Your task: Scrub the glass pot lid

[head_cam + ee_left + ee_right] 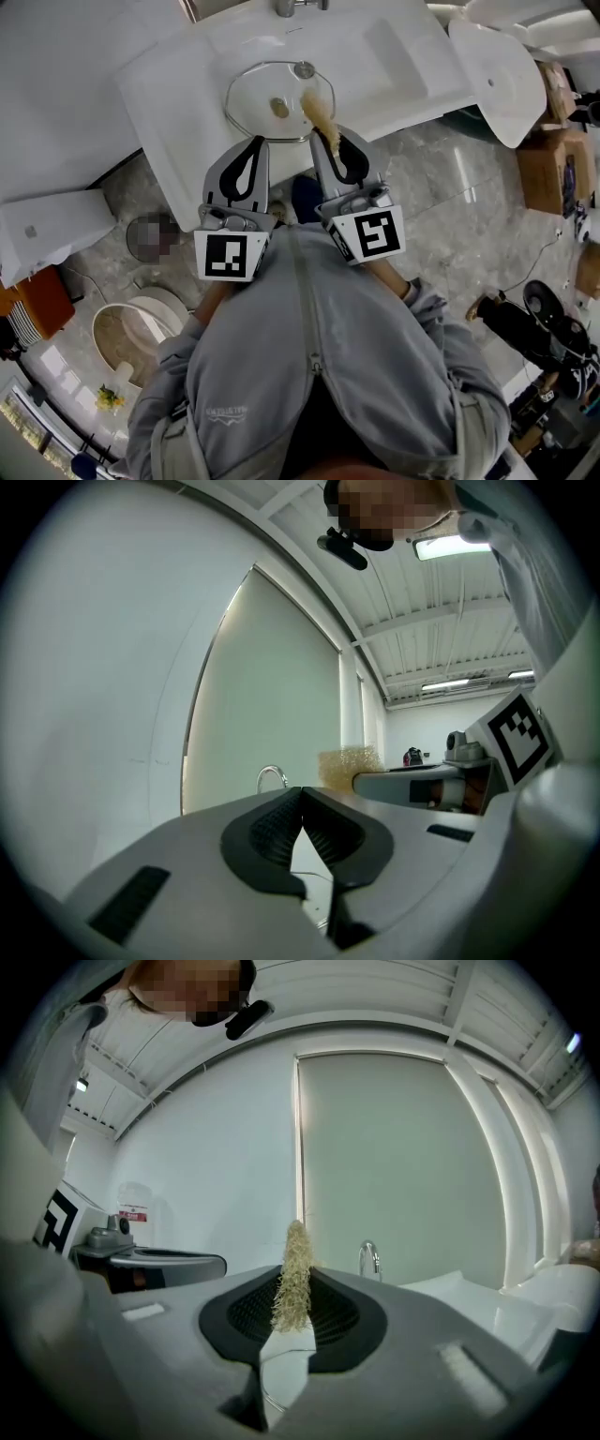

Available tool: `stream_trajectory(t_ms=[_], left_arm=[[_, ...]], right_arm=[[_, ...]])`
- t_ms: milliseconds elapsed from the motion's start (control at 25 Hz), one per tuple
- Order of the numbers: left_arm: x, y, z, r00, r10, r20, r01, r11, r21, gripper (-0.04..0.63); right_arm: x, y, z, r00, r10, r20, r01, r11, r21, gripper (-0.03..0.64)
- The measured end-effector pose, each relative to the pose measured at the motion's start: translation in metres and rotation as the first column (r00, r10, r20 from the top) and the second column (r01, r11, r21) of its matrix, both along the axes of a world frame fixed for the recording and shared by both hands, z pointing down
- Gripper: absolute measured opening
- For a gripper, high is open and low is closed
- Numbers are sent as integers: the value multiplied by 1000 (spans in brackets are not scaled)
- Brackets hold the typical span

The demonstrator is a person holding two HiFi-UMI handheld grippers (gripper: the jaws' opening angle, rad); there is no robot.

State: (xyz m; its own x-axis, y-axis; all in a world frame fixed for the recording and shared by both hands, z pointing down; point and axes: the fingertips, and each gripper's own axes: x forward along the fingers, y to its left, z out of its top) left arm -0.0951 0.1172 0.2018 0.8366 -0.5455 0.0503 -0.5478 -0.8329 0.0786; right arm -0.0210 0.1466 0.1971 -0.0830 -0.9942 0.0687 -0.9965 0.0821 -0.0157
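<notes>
Glass pot lid (267,86) lies in the sink (394,58). The right gripper (298,1288) clamps a scrubber (319,114) over it, and the left gripper (302,803) has its jaws pressed together.

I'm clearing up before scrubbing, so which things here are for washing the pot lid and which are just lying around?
For the job: glass pot lid, sponge held in the right gripper, sink, faucet.
Lying about: cardboard boxes, black gear on the floor.

The right hand-held gripper (292,1309) pinches a tan loofah scrubber (294,1274) upright, faucet (369,1258) behind
</notes>
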Motion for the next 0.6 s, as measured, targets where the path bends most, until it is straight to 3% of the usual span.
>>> stream_trajectory(t_ms=[320, 600], left_arm=[[4, -46, 12, 989, -142, 29, 143, 990, -21, 6], [9, -72, 19, 960, -277, 46, 278, 960, -27, 6]], right_arm=[[15, -57, 1, 991, -134, -29, 134, 991, 7, 55], [27, -93, 9, 962, -272, -23, 272, 962, -9, 55]])
